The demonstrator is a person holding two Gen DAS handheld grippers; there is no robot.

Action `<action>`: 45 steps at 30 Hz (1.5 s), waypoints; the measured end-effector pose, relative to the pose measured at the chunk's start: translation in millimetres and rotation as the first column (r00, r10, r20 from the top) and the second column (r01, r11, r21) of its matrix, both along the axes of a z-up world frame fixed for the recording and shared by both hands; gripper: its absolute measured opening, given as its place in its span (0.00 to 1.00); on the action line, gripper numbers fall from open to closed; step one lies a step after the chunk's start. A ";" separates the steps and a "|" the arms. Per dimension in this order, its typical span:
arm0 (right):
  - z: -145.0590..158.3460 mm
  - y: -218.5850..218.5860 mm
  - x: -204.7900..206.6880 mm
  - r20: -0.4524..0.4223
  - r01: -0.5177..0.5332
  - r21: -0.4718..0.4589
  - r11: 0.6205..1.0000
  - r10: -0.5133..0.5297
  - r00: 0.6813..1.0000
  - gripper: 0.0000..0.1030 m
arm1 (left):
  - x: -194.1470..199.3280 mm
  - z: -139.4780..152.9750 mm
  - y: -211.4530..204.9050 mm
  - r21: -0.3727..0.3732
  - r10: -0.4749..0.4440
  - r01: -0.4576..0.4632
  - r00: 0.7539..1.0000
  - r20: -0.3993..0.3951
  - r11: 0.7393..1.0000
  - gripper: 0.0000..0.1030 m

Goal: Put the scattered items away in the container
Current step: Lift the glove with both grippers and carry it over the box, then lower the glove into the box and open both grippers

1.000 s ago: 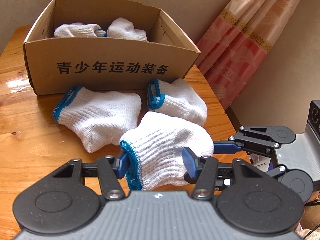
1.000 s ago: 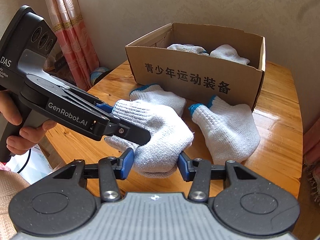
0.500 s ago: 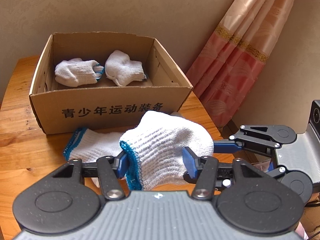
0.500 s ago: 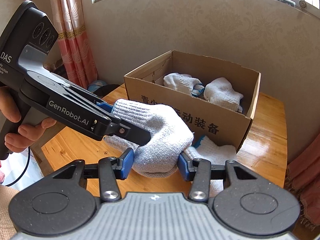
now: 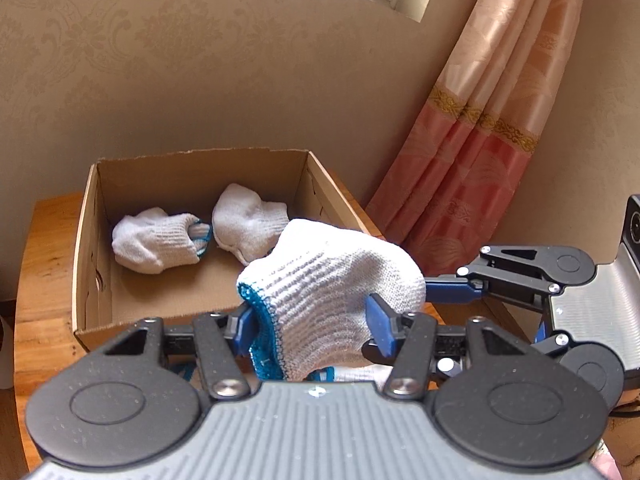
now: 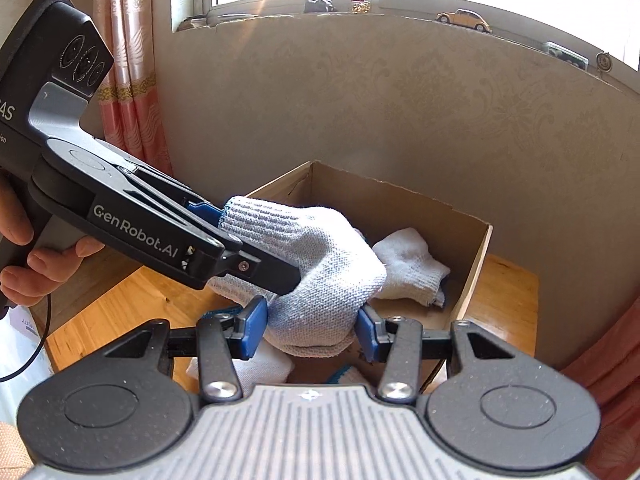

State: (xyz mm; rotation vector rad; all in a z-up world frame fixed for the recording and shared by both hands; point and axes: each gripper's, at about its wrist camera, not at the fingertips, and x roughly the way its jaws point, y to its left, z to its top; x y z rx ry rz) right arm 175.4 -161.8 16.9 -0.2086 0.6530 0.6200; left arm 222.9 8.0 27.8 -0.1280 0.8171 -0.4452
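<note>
A white knit glove (image 5: 332, 288) with a blue cuff hangs in the air above the near rim of an open cardboard box (image 5: 86, 240). My left gripper (image 5: 312, 320) is shut on its cuff end. My right gripper (image 6: 310, 332) is shut on its other end (image 6: 328, 272), coming in from the right side. Two more white gloves (image 5: 156, 244) (image 5: 248, 224) lie on the box floor. Below the held glove, loose gloves (image 6: 260, 368) rest on the table in front of the box (image 6: 476, 264), mostly hidden.
The box stands on a wooden table (image 5: 44, 264) against a patterned wall. A pink curtain (image 5: 472, 160) hangs off the table's right side. A hand (image 6: 24, 264) grips the left tool's handle. A windowsill with a toy car (image 6: 464, 20) runs above the wall.
Both grippers have lifted the shared glove off the table and carried it forward, from in front of the box to above its near rim. The grips have not changed.
</note>
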 end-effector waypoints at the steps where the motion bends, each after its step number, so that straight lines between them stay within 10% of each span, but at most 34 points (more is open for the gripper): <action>1: 1.2 -0.6 6.5 0.001 0.004 0.000 1.000 -0.004 1.000 0.52 | 6.3 0.3 -0.1 0.000 0.002 -0.002 1.000 0.000 1.000 0.53; 21: -14.9 -7.4 126.7 -0.180 0.039 -0.022 0.999 -0.042 0.983 0.53 | 120.1 -37.6 3.1 -0.072 0.035 -0.047 0.986 -0.163 0.996 0.54; 45: -55.4 8.9 159.1 -0.391 -0.034 -0.206 0.978 -0.050 0.919 0.58 | 159.0 -86.5 -10.2 -0.056 0.026 -0.055 0.906 -0.423 0.997 0.54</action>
